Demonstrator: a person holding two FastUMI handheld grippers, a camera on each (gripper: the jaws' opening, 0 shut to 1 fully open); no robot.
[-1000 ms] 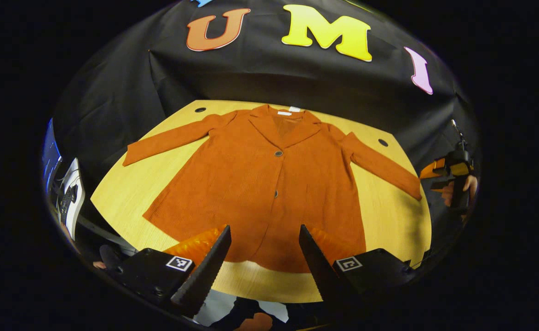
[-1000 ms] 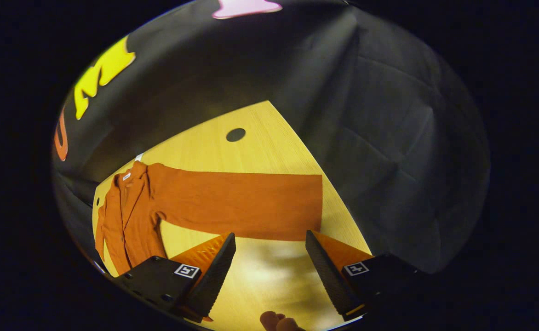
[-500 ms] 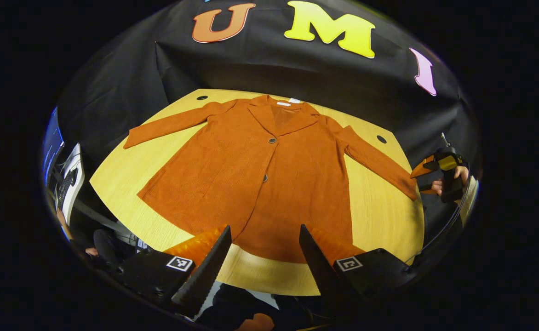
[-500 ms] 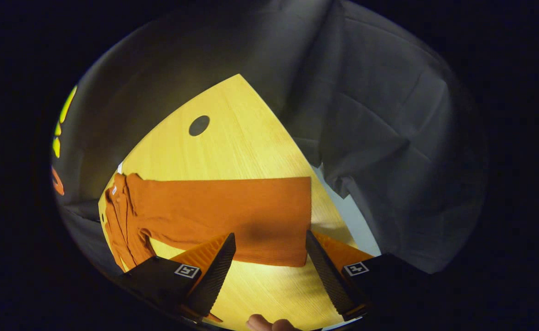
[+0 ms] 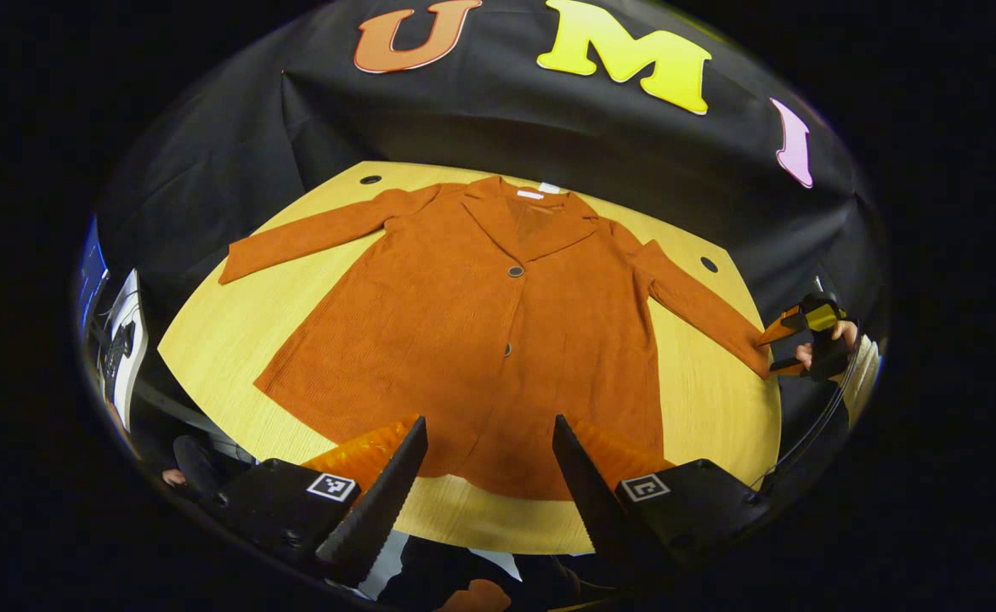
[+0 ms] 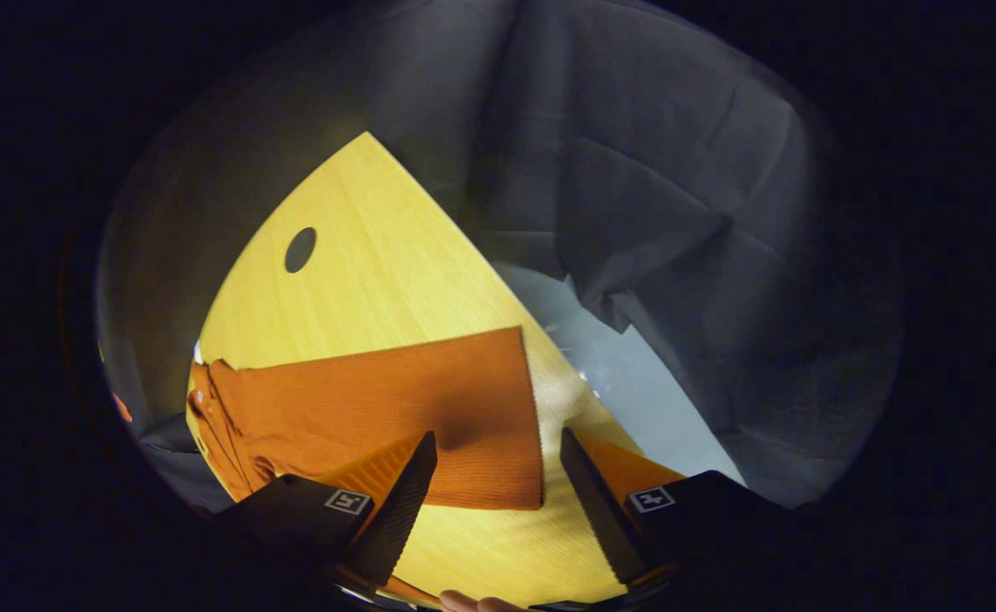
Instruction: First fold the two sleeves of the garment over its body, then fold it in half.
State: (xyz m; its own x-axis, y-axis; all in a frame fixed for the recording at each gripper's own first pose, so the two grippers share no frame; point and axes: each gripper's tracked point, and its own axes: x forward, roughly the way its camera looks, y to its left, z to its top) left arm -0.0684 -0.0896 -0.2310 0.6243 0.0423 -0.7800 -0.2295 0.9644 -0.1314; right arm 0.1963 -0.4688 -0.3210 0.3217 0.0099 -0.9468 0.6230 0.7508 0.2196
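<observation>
A rust-orange jacket (image 5: 498,323) lies flat and face up on the wooden table (image 5: 217,331), collar at the far side, both sleeves spread outward. My left gripper (image 5: 485,476) hovers open above the jacket's hem at the near edge. In the left gripper view my right gripper (image 5: 783,340) sits at the cuff of the right-hand sleeve (image 5: 702,306), held by a hand. In the right gripper view that sleeve's cuff (image 6: 481,425) lies between the open fingers of my right gripper (image 6: 494,484), which is low over the table.
Two dark round holes (image 5: 709,264) mark the table's far corners. The black cloth wall (image 5: 481,127) rises behind the table. Pale floor (image 6: 634,374) shows past the table's right edge. Equipment (image 5: 124,348) stands at the far left.
My right gripper has moved in and down onto the sleeve cuff, which now lies between its fingers. The left gripper has shifted only slightly above the hem.
</observation>
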